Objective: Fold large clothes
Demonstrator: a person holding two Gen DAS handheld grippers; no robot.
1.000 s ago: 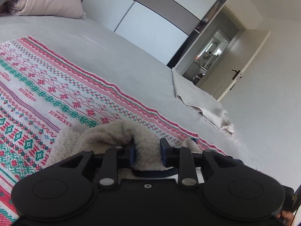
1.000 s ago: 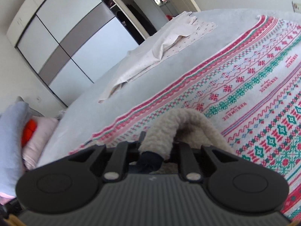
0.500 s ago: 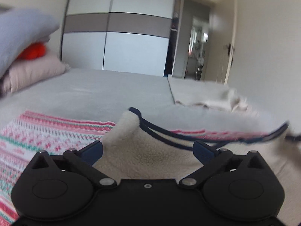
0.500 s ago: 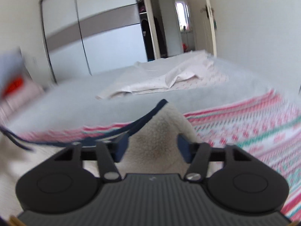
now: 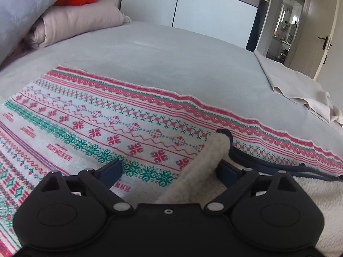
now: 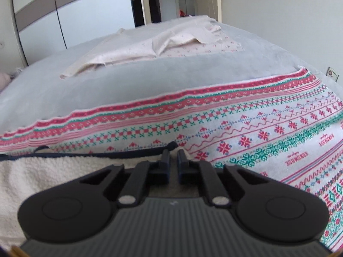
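Bed (image 5: 163,49): left gripper (image 5: 169,169) wide, closing beside fleece (image 5: 205,160); right gripper (image 6: 173,160) closed, empty.

My left gripper (image 5: 169,171) stands wide, jaws closing. A raised fold of cream fleece garment (image 5: 205,162), navy-trimmed, lies between my fingers (image 5: 111,169), against the right one; left one clear. Patterned red-green blanket (image 5: 107,115) beneath, on grey bed (image 5: 160,51). Pillows (image 5: 75,21) far left; beige cloth (image 5: 300,87) far right.
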